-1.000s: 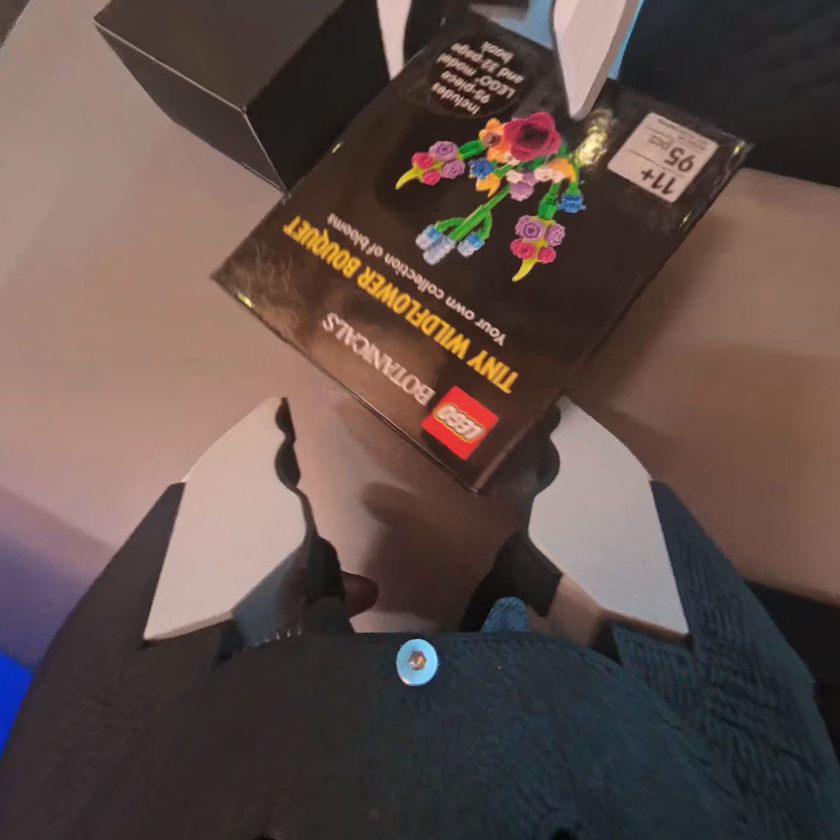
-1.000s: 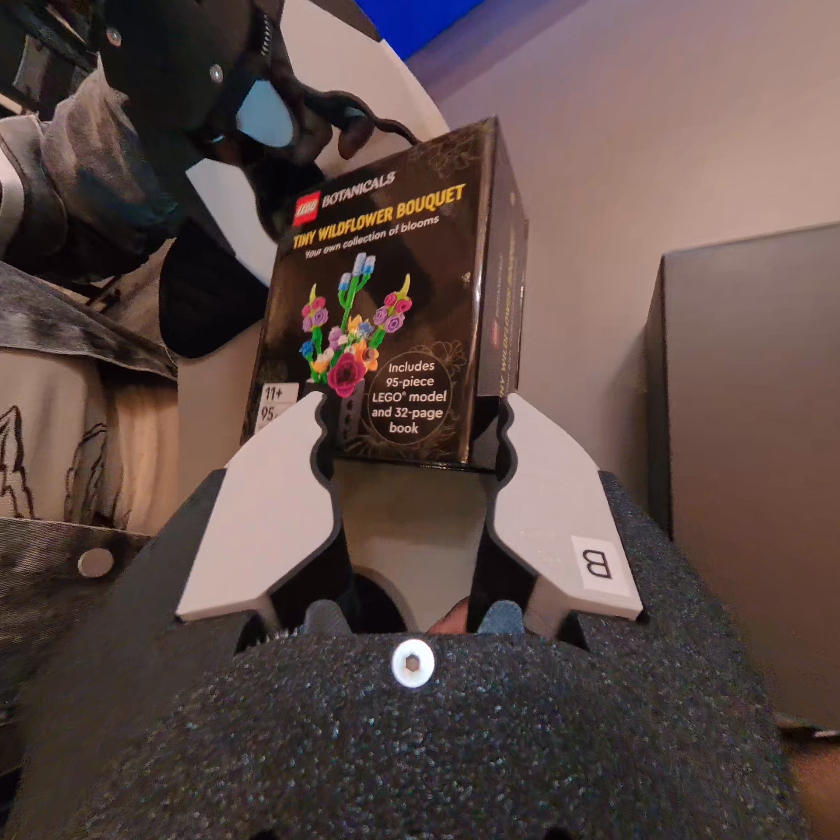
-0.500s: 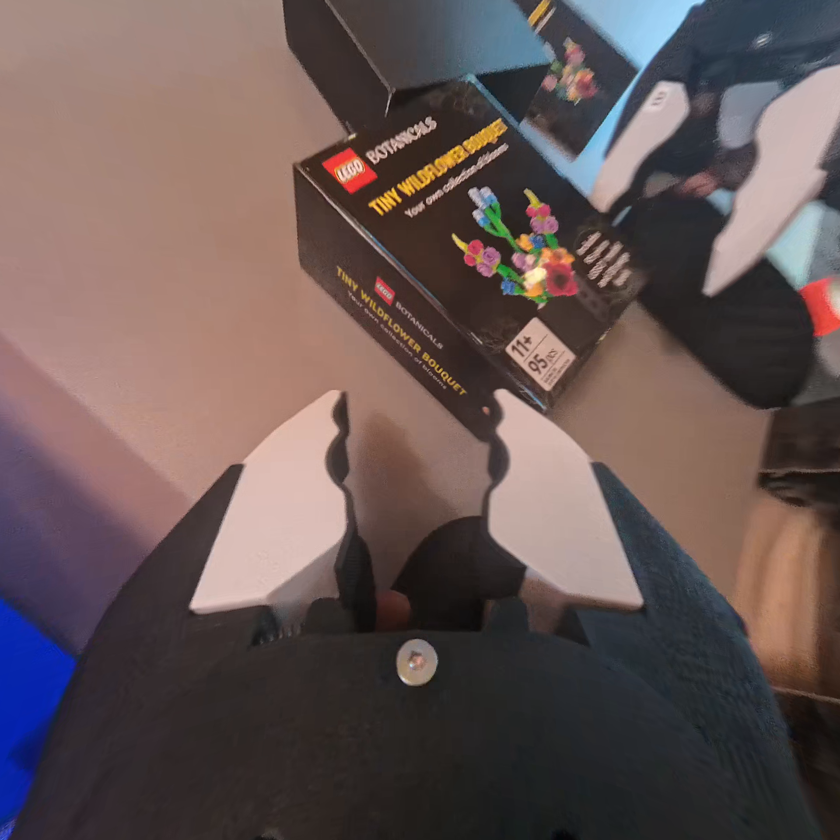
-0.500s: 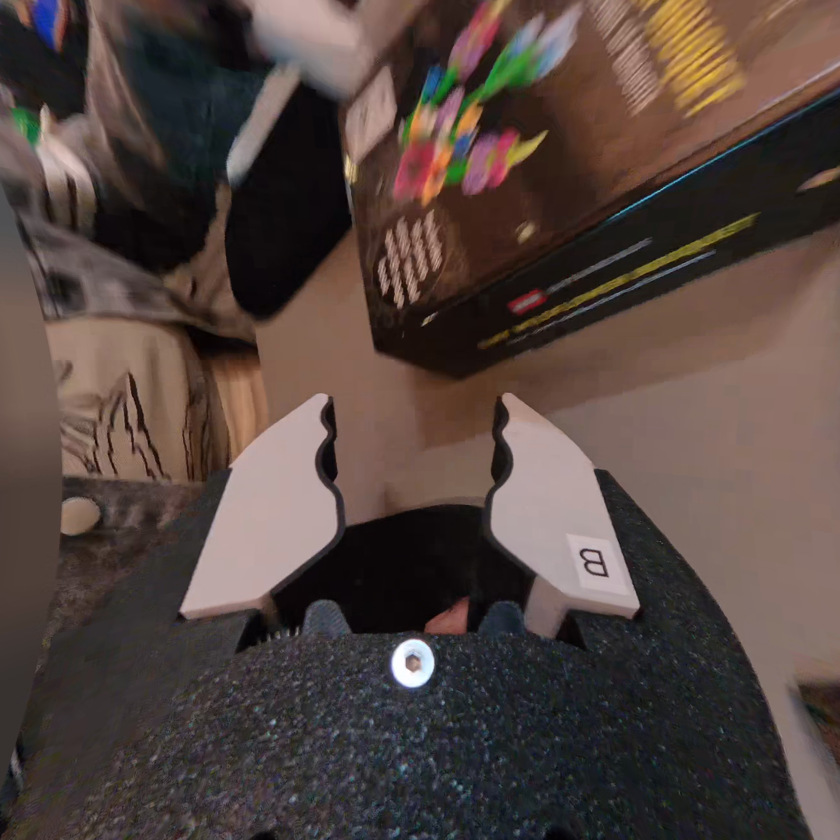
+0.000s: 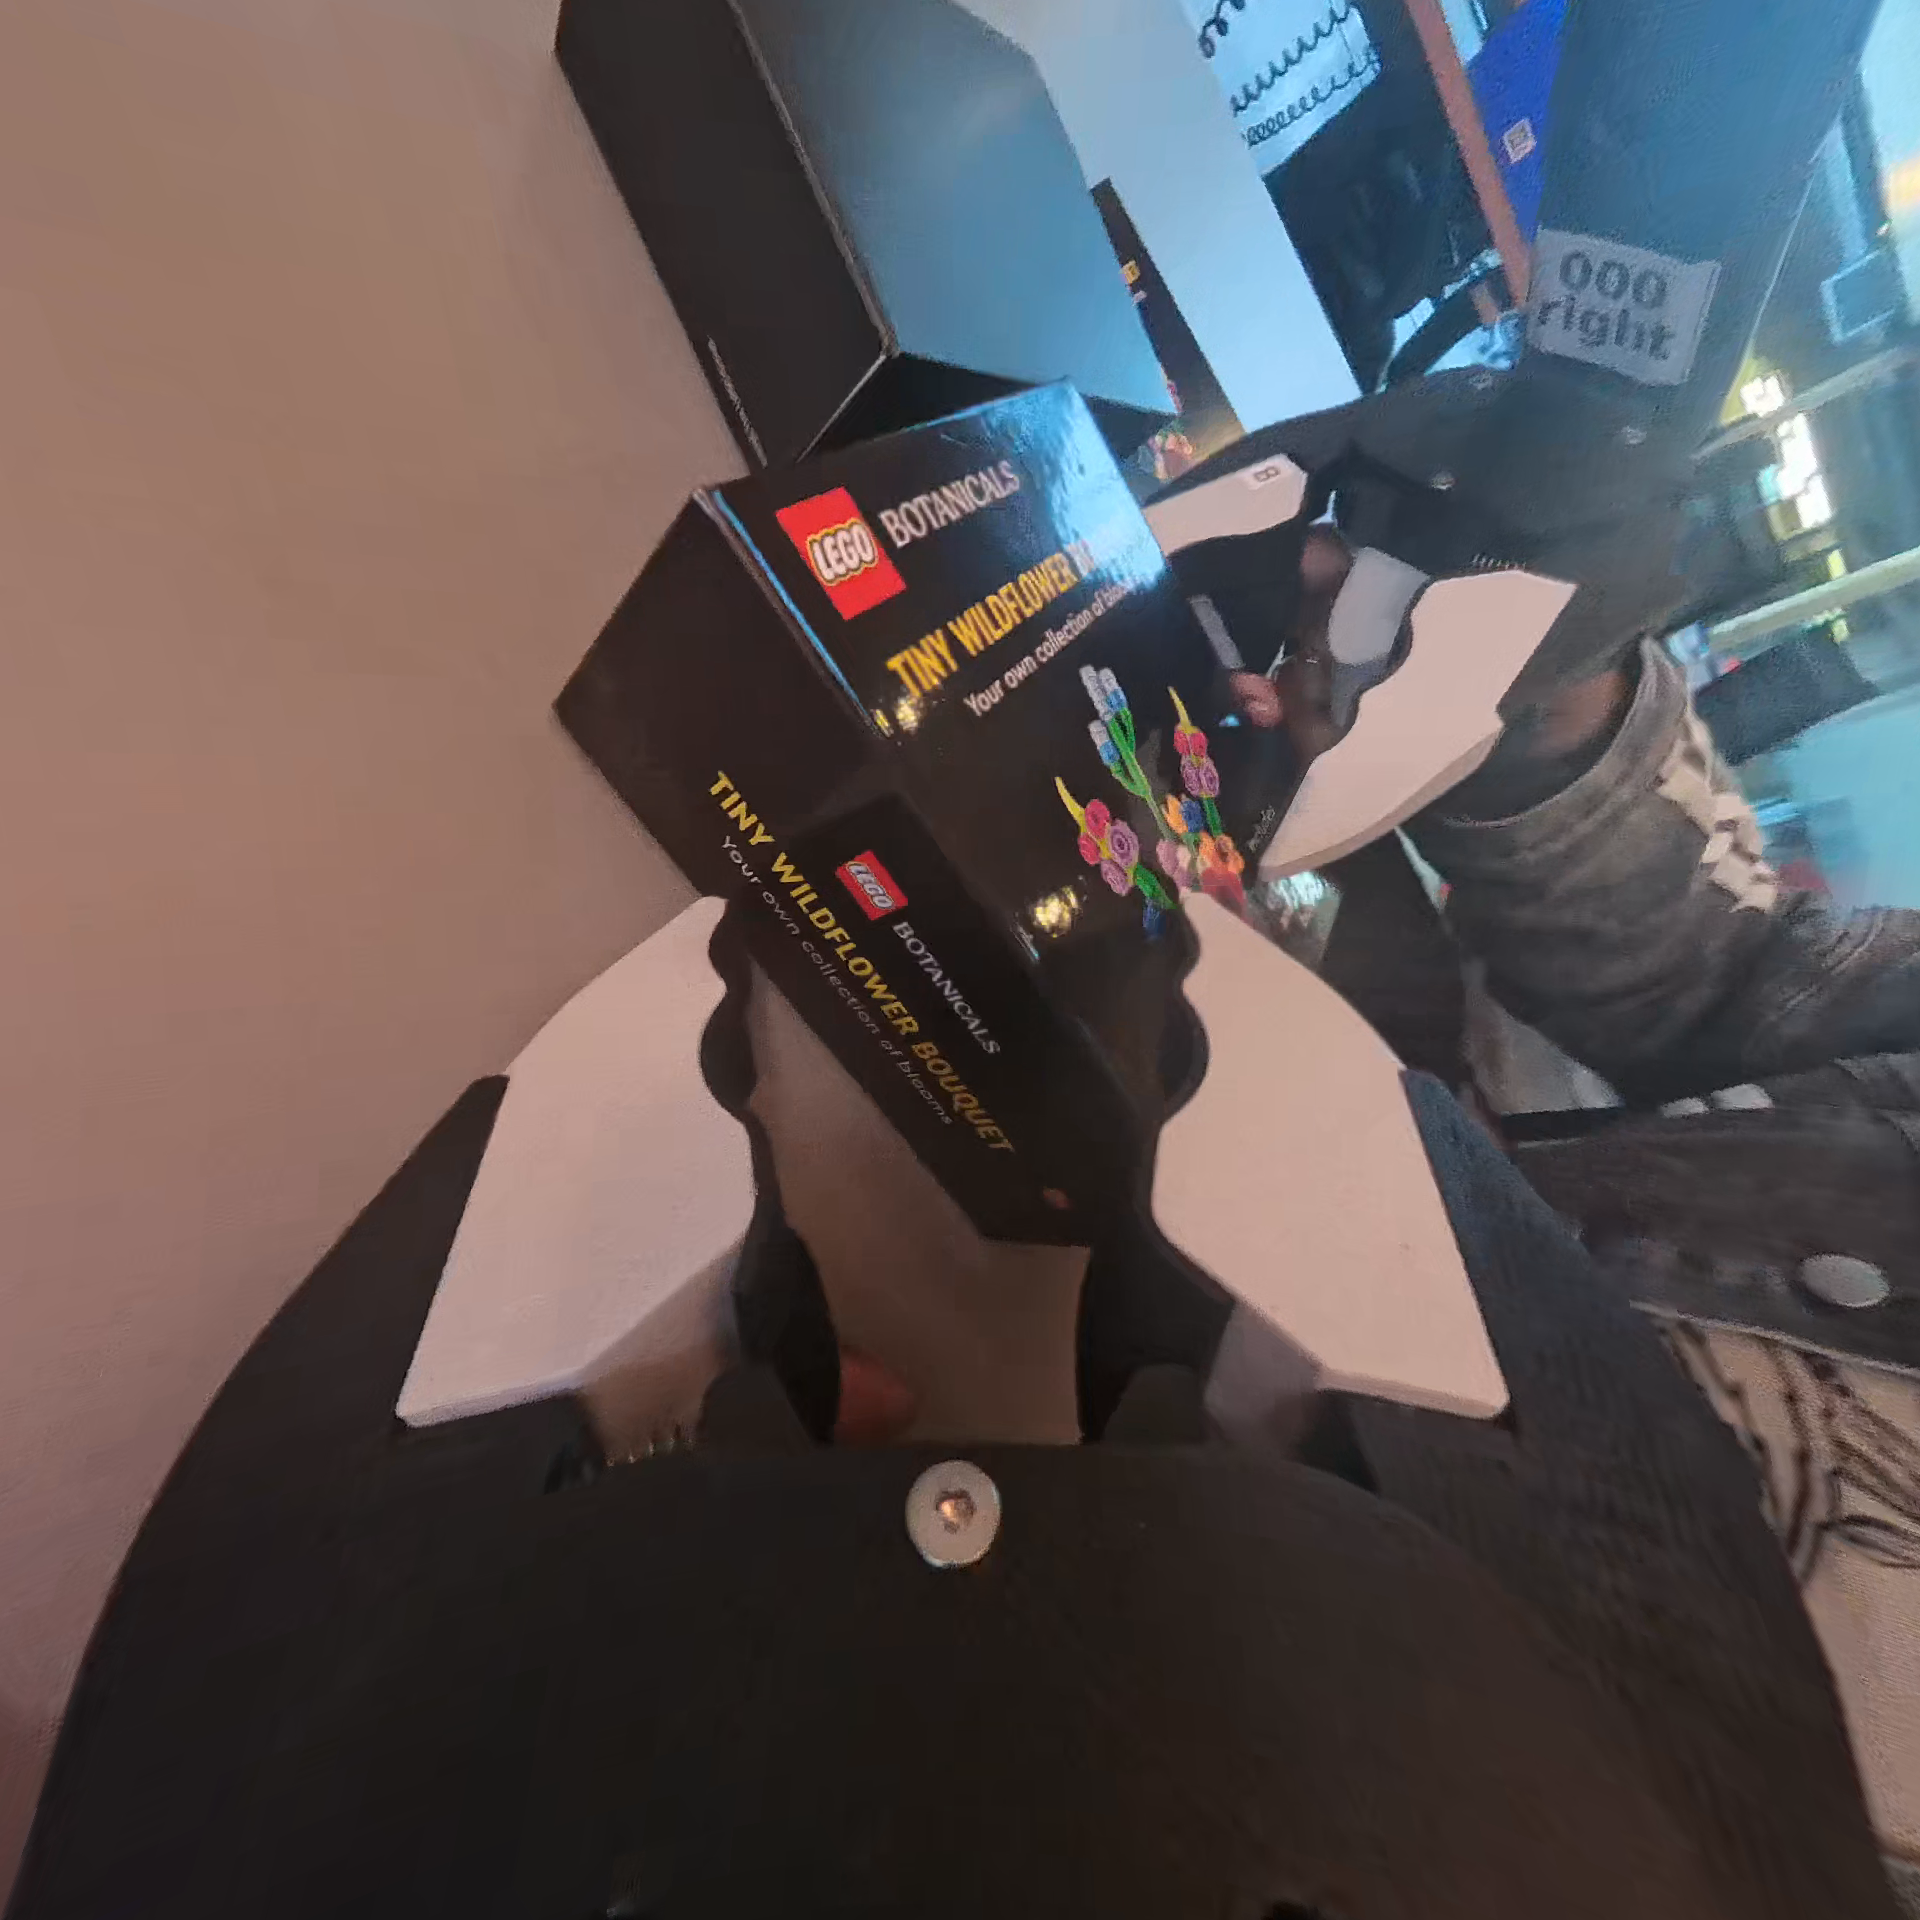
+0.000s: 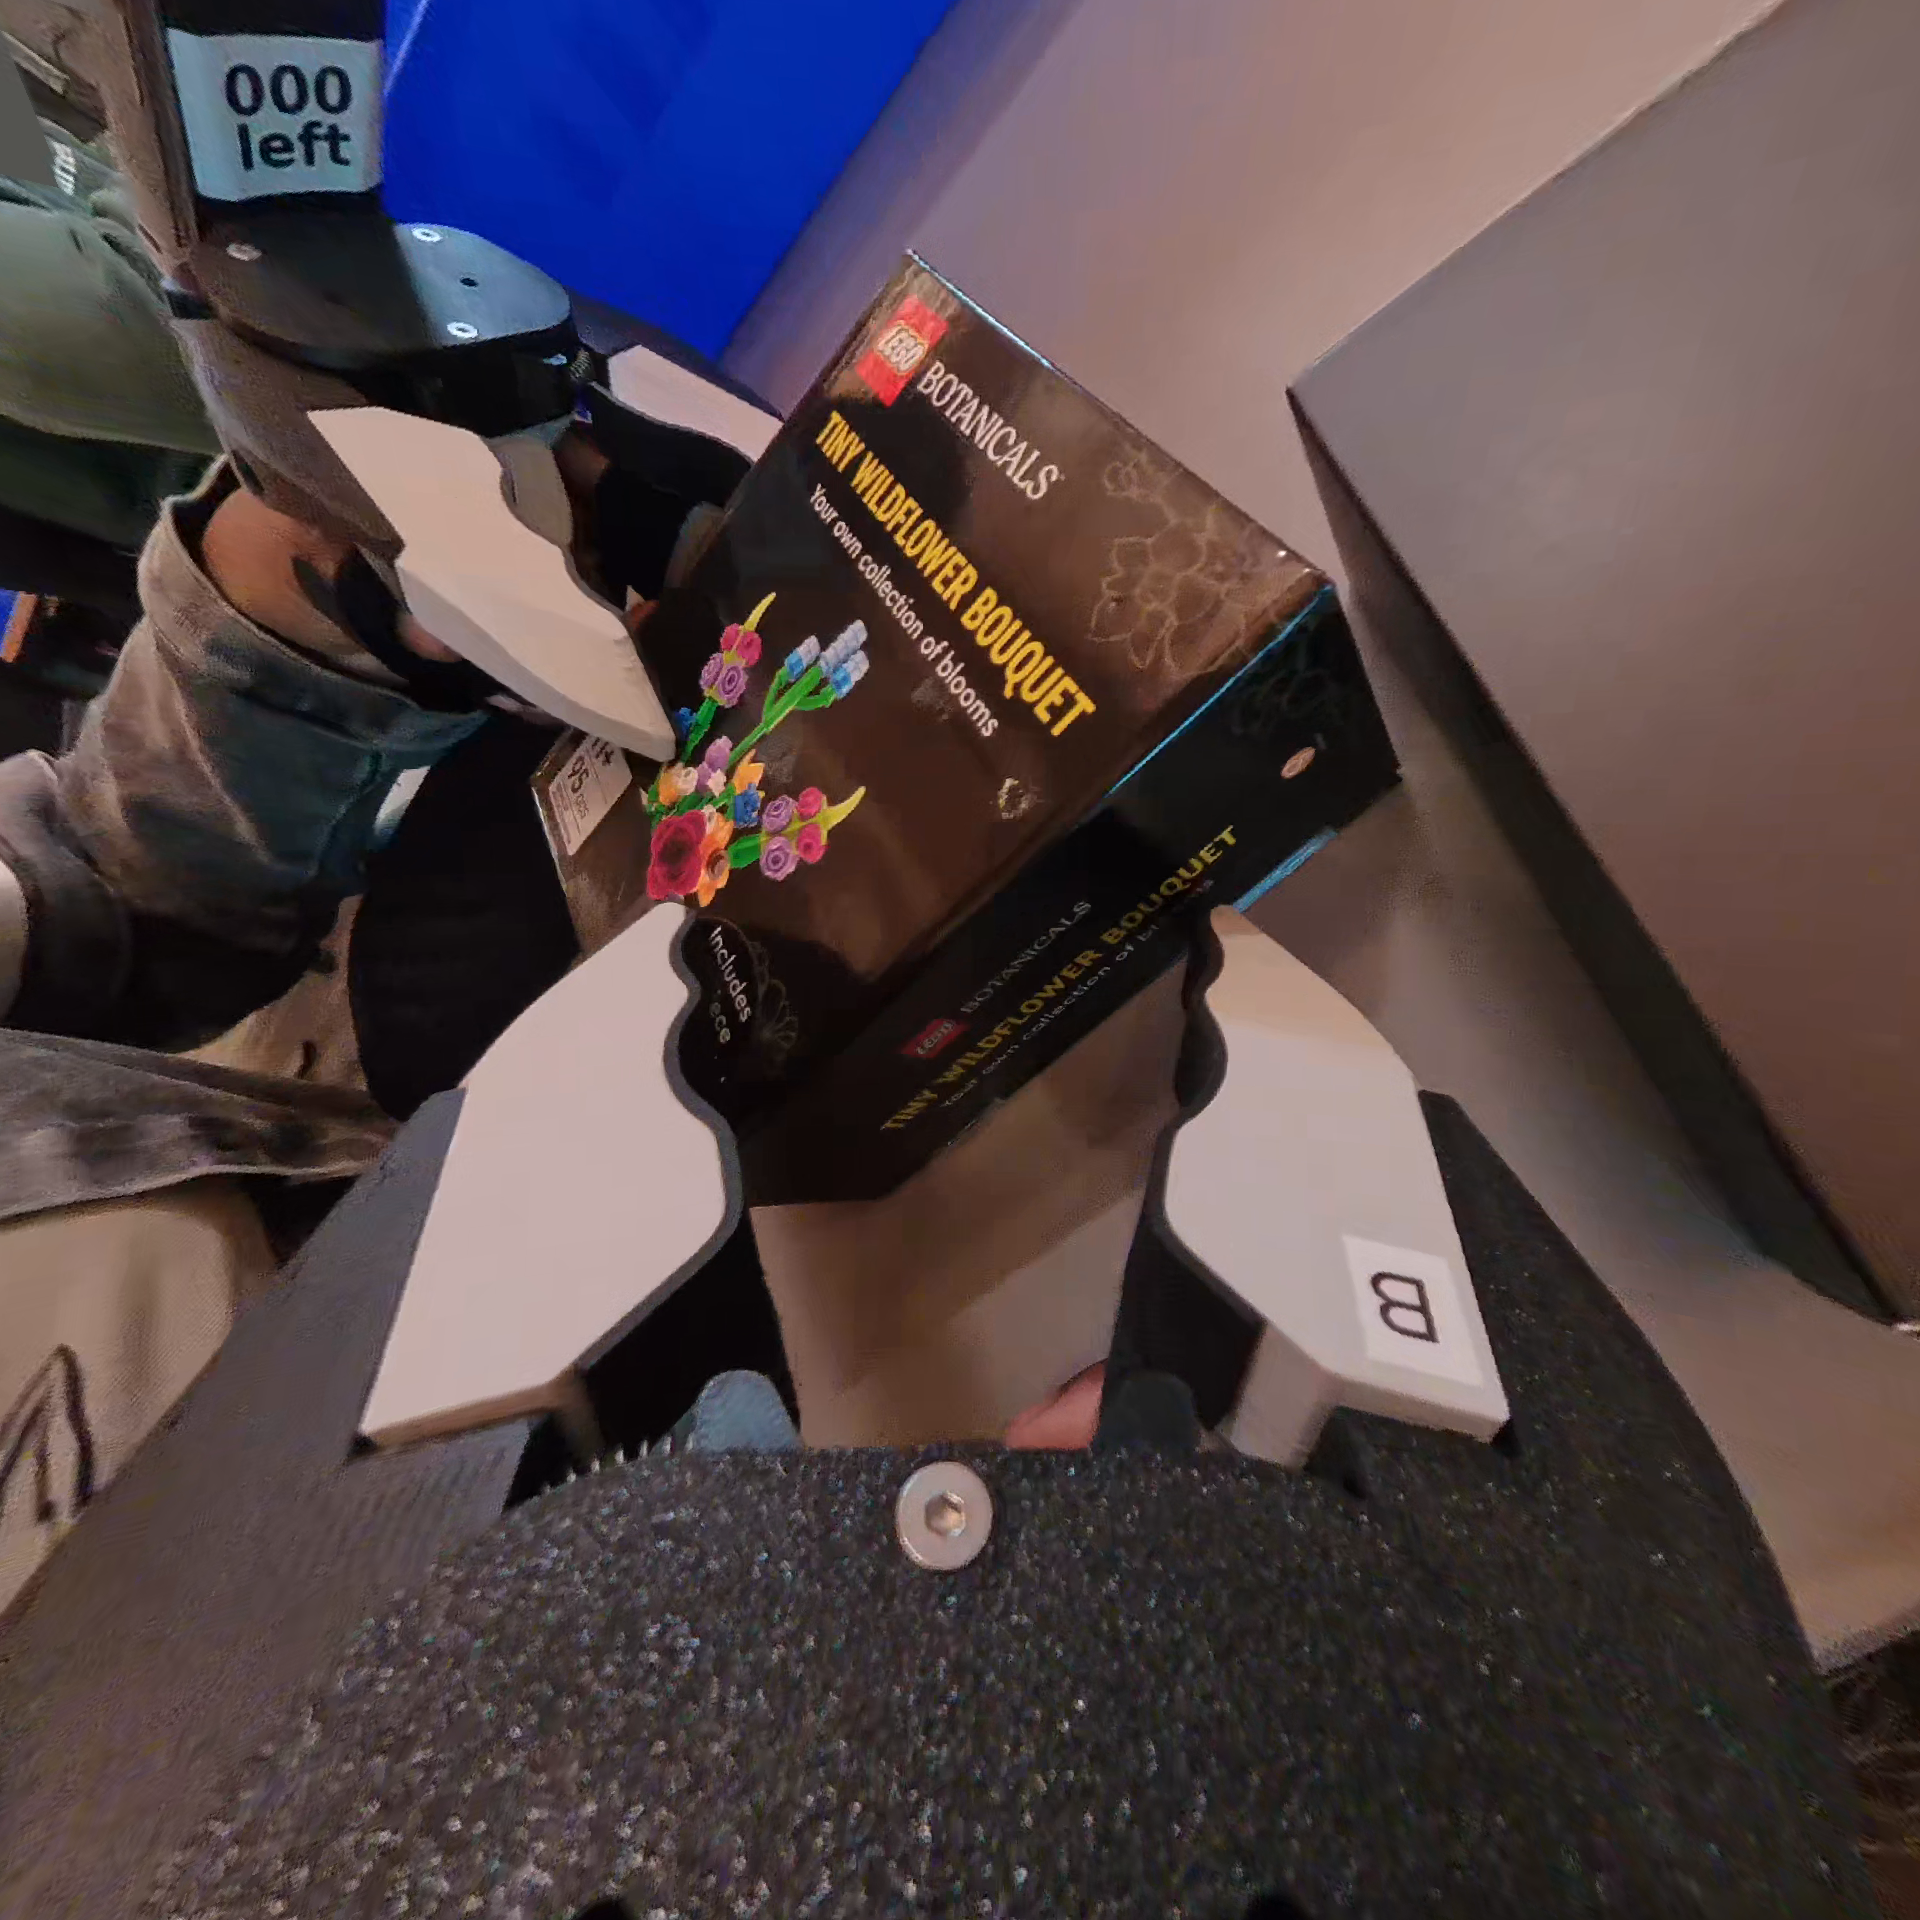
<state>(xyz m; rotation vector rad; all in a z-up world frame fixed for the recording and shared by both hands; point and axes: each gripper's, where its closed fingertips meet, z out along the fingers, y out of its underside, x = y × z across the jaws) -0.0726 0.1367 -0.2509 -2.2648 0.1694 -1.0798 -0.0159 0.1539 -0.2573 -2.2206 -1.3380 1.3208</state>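
Note:
A black box printed with a colourful flower bouquet [image 5: 831,935] lies on the tan table [image 5: 260,727], next to a dark grey box [image 5: 966,208]. My left gripper [image 5: 956,914] is open. One finger stands beside the box's long side and the other over the front face, astride a near corner. My right gripper [image 6: 935,925] is open and straddles the other near corner of the flower box [image 6: 935,675] the same way. A finger [image 5: 1392,727] of the right gripper shows in the left wrist view. A finger [image 6: 499,582] of the left gripper shows in the right wrist view, with its tip at the front face.
The dark grey box [image 6: 1610,623] stands close along the flower box's far side. A person's sleeves [image 6: 229,779] and clothing are at the near table edge. A blue surface [image 6: 623,135] lies beyond the table [image 6: 1195,208].
Half a second ago both grippers were clear of the box. Both have moved in over its near corners with the jaws wider apart. The box stays by the grey box.

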